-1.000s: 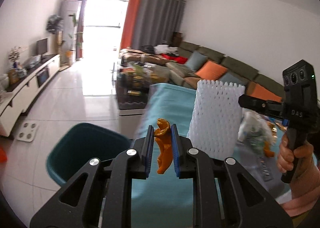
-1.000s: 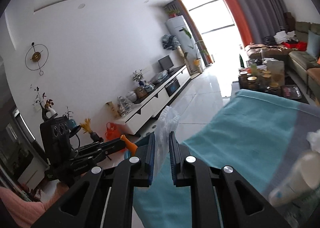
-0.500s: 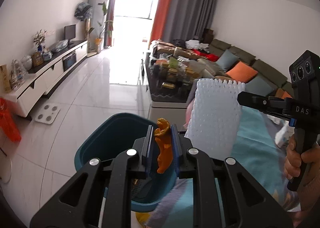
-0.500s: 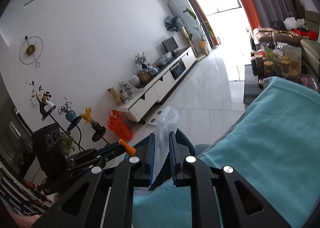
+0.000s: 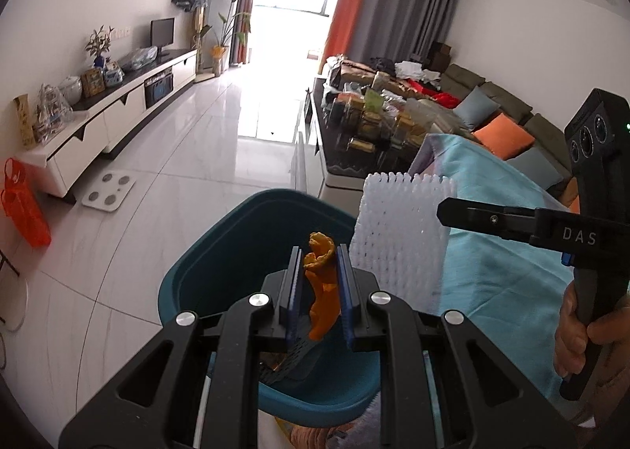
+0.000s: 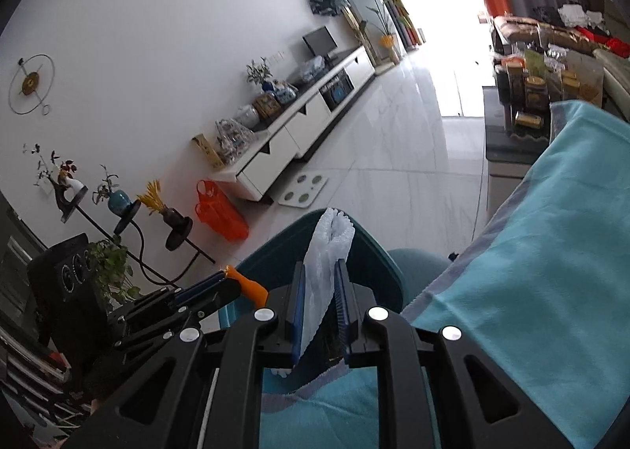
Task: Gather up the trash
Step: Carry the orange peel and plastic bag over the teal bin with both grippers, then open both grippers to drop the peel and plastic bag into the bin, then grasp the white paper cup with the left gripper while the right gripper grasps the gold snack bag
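My left gripper is shut on a curled orange peel and hangs over the dark teal bin on the floor. Beside it on the right, a white foam fruit net stands upright in my right gripper, at the bin's rim by the teal-covered table. In the right wrist view the net sits between the blue pads of the right gripper, whose jaws are opening slightly, above the bin. The left gripper with the peel shows at lower left.
A hand holds the right gripper's grip. Across the white tiled floor lie a bathroom scale and an orange bag by the TV cabinet. A crowded coffee table and a sofa stand beyond the teal table.
Both grippers swung left off the teal cloth and sank, so they now hang over the bin. The peel and the net stayed in the jaws.
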A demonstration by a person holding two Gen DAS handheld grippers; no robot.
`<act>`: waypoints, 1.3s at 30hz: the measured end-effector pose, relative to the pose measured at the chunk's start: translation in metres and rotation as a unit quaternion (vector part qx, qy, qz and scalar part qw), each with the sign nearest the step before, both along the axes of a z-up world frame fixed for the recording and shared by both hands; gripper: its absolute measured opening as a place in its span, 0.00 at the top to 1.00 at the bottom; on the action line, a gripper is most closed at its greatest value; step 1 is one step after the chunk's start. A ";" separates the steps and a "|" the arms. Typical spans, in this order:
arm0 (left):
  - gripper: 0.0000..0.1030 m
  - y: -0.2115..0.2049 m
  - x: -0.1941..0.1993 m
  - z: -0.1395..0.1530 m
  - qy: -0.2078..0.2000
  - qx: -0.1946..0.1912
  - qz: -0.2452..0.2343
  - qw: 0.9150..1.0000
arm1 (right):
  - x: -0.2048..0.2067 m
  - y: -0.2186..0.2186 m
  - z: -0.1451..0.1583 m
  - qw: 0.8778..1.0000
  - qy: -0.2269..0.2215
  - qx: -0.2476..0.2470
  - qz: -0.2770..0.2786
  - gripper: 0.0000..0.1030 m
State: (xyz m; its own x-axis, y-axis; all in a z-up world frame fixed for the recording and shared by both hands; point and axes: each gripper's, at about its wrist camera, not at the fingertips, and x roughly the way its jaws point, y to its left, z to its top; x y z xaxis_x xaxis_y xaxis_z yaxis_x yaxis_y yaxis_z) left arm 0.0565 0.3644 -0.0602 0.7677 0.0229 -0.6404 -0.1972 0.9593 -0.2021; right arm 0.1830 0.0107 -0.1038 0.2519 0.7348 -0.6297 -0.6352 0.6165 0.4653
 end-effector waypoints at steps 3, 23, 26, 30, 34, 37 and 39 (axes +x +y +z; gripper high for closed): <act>0.83 0.004 0.007 -0.009 0.011 -0.005 0.005 1.000 | 0.005 0.008 -0.007 1.000 0.016 -0.010 0.000 0.84; 0.44 -0.049 0.000 0.009 -0.035 0.011 -0.025 0.999 | -0.023 -0.055 0.033 0.999 -0.049 0.011 -0.009 0.63; 0.42 -0.079 -0.006 0.022 -0.057 0.012 -0.062 0.996 | -0.035 -0.083 0.049 0.996 -0.080 0.021 -0.015 0.60; 0.40 -0.124 -0.009 0.033 -0.079 0.004 -0.124 0.989 | -0.053 -0.127 0.064 0.993 -0.113 0.027 -0.038 0.58; 0.40 -0.172 -0.008 0.035 -0.086 -0.003 -0.179 0.980 | -0.070 -0.172 0.068 0.988 -0.134 0.021 -0.072 0.58; 0.40 -0.211 -0.009 0.032 -0.084 -0.003 -0.219 0.972 | -0.079 -0.205 0.067 0.985 -0.139 0.017 -0.104 0.58; 0.40 -0.233 -0.006 0.030 -0.080 -0.006 -0.242 0.967 | -0.086 -0.234 0.068 0.980 -0.145 0.015 -0.135 0.58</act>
